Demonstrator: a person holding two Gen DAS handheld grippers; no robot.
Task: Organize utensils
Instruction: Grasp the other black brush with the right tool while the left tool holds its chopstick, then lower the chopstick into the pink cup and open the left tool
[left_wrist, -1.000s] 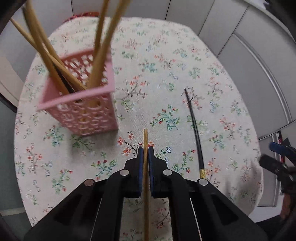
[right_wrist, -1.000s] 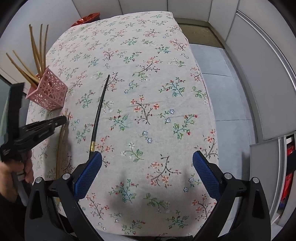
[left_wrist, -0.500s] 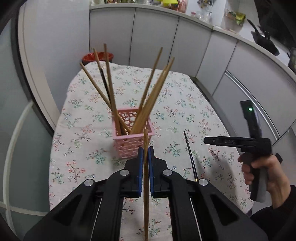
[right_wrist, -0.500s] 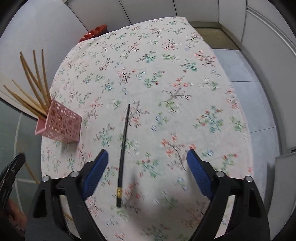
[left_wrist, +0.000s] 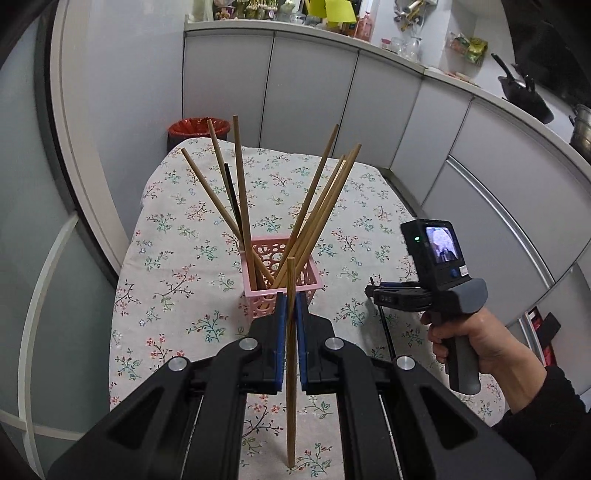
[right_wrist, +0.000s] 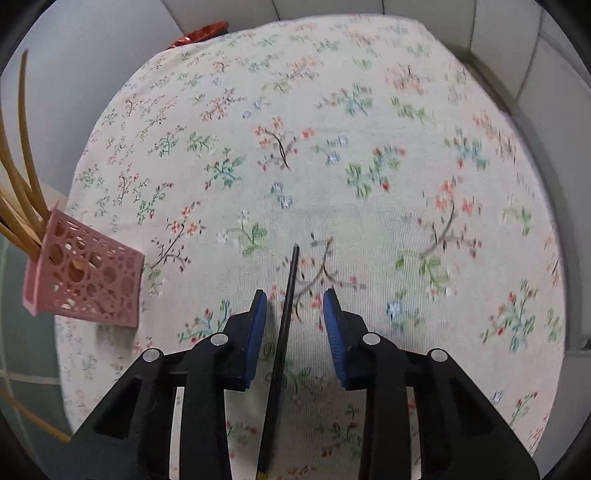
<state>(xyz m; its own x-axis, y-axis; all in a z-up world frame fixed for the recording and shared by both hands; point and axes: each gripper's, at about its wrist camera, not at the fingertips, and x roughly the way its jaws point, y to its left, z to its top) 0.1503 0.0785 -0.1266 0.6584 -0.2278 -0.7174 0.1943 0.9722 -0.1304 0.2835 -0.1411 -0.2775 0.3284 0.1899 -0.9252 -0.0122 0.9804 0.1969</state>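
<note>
My left gripper (left_wrist: 290, 297) is shut on a wooden chopstick (left_wrist: 290, 369), held upright in the air just in front of the pink lattice holder (left_wrist: 295, 286), which stands on the floral tablecloth with several wooden chopsticks and one black one leaning in it. In the right wrist view a black chopstick (right_wrist: 284, 325) lies on the cloth between the blue pads of my right gripper (right_wrist: 295, 306). Its jaws are closing, with a gap left on both sides of the stick. The holder (right_wrist: 88, 280) sits to the left of that gripper.
The floral-clothed table (left_wrist: 177, 236) ends in edges on all sides, with grey cabinet fronts (left_wrist: 461, 155) beyond it. A red-lined bin (left_wrist: 194, 127) stands behind the far end. A person's hand (left_wrist: 476, 339) holds the right gripper's handle at the right.
The left gripper rose and tilted up with its chopstick, bringing the holder ahead of it. The right gripper moved over the black chopstick and dropped toward it while its jaws narrowed around it.
</note>
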